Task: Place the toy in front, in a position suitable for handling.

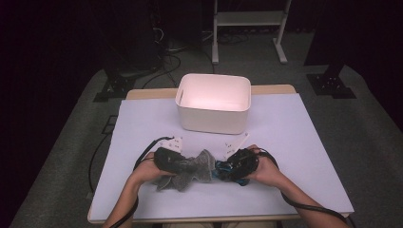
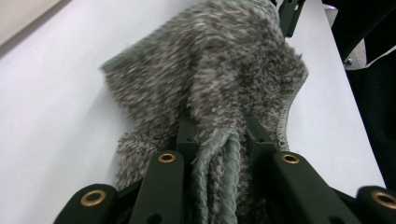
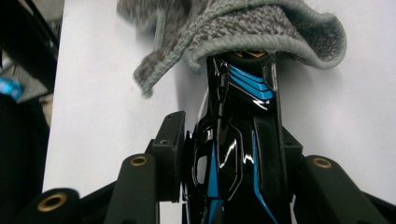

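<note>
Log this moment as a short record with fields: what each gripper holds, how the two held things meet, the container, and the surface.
left gripper: shut on the grey cloth, a bunched fold between its jaws
right gripper: shut on the black and blue glossy object, held lengthwise between its jaws
contact: the cloth drapes over the object's far tip
white bin: open-topped, behind the grippers, no contents seen inside from the high view
table cover: white sheet, both hands resting low over its near half
</note>
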Motion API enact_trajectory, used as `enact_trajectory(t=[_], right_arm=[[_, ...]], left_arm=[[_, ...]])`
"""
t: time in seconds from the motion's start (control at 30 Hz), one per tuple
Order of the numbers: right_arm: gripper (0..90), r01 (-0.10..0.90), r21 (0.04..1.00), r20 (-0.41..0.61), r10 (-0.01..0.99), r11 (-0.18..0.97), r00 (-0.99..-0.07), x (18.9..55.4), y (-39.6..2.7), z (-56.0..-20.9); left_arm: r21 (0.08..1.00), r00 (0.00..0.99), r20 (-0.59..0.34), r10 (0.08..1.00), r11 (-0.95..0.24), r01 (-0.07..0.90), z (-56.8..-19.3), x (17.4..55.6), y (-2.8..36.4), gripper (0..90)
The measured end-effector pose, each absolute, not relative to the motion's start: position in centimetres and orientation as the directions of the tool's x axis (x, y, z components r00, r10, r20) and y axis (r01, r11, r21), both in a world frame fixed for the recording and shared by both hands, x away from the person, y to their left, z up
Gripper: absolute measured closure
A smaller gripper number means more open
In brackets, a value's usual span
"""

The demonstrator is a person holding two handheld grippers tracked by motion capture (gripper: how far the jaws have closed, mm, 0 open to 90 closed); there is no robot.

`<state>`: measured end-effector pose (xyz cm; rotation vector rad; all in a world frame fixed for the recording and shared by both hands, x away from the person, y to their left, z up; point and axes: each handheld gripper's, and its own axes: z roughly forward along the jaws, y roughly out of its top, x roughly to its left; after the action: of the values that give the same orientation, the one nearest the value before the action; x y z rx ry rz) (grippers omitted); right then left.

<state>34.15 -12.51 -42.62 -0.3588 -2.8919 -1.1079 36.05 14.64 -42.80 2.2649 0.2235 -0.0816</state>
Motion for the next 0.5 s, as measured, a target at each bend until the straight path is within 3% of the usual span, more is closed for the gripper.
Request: enact_trajectory(t=[0.5], right_arm=[[55.5, 0.204, 0.800, 0.107, 0.201, 0.563, -0.974, 34.3, -12.7, -40.0]], left_arm=[[0.818, 0.996, -0.010, 0.091, -0.572, 0.061, -35.7, 35.1, 15.0, 75.3]])
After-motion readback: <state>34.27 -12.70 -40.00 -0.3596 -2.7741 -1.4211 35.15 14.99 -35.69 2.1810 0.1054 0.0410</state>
